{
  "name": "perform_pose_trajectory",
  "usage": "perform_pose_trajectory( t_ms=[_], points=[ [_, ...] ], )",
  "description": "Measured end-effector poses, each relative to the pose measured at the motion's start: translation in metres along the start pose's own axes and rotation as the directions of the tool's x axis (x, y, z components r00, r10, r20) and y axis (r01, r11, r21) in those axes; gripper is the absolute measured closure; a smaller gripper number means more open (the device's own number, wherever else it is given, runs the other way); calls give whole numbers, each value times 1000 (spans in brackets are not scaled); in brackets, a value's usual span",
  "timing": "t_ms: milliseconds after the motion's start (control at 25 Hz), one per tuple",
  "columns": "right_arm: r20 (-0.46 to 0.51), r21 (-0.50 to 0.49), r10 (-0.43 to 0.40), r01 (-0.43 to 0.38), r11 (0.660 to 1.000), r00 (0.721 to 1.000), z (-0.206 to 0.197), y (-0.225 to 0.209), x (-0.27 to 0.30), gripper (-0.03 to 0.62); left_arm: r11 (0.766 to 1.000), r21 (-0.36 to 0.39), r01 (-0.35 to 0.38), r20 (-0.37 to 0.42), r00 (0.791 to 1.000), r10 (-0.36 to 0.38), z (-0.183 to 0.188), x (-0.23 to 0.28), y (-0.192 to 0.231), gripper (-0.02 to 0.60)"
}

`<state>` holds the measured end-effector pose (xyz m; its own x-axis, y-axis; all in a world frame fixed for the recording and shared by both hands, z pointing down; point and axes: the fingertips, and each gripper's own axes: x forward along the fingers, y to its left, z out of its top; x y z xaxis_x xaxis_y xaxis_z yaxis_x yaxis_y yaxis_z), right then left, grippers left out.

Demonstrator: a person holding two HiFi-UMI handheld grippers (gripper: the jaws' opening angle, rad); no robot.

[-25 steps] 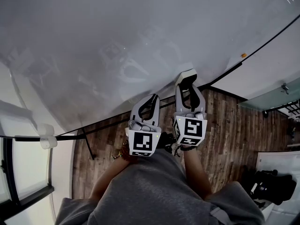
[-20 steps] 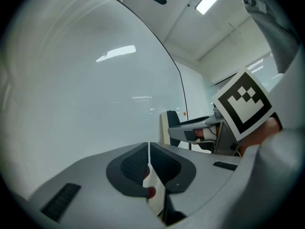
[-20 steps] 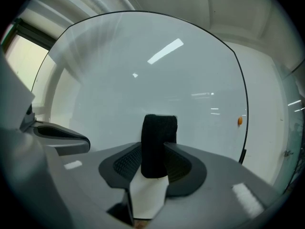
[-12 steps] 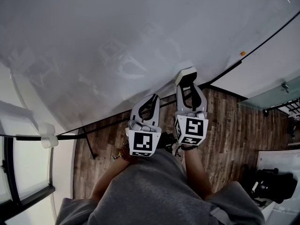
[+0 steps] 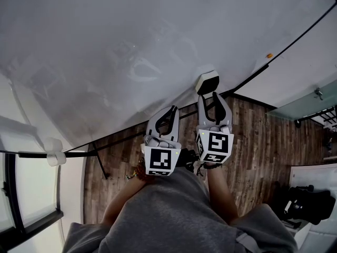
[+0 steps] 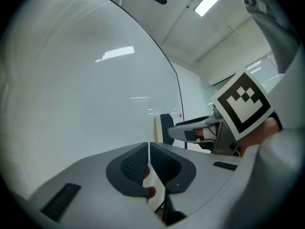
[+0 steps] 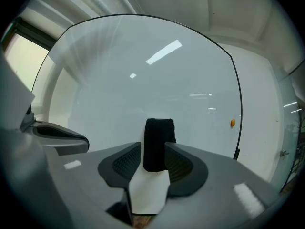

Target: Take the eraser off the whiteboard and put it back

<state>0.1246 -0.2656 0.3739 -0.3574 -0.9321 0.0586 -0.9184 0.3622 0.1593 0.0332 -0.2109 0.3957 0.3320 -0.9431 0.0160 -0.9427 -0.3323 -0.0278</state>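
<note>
The eraser (image 5: 207,82), white with a black felt face, sticks to the whiteboard (image 5: 131,46) near its lower edge. My right gripper (image 5: 209,95) points at it, the fingertips just short of the eraser. In the right gripper view the eraser (image 7: 158,144) stands in line with the gap of my right gripper (image 7: 153,159). The jaws have just been opening, and the pads do not press on it. My left gripper (image 5: 172,109) hangs beside it on the left, a little further back from the board. Its jaws (image 6: 149,149) meet with nothing between them. The eraser (image 6: 164,129) also shows in the left gripper view.
A small orange magnet (image 5: 269,55) sits near the board's right edge. Below the board lies a wooden floor (image 5: 258,141) with the board's stand leg (image 5: 97,159). A black bag (image 5: 305,204) lies at the lower right. A window frame (image 5: 31,215) is at the left.
The eraser was between the right gripper's fingertips; now it sits on the board just beyond them. The left gripper has not moved.
</note>
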Motion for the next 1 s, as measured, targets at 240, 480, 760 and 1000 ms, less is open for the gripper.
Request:
perform_pose_trajectory(
  t_ms=[240, 480, 760, 1000],
  points=[
    [-7, 0, -7, 7, 1000, 1000, 0, 8, -11, 430, 1000, -2, 13, 0, 1000, -13, 0, -13, -1, 574],
    [-12, -1, -17, 17, 1000, 1000, 2, 15, -23, 430, 1000, -9, 24, 1, 1000, -24, 1, -26, -3, 574],
    [-17, -6, -29, 29, 1000, 999, 3, 22, -37, 430, 999, -9, 38, 0, 999, -38, 1, -40, -6, 574],
    [-17, -5, -42, 42, 999, 999, 5, 27, -50, 430, 999, -5, 49, 2, 999, -49, 4, -53, -7, 574]
  ],
)
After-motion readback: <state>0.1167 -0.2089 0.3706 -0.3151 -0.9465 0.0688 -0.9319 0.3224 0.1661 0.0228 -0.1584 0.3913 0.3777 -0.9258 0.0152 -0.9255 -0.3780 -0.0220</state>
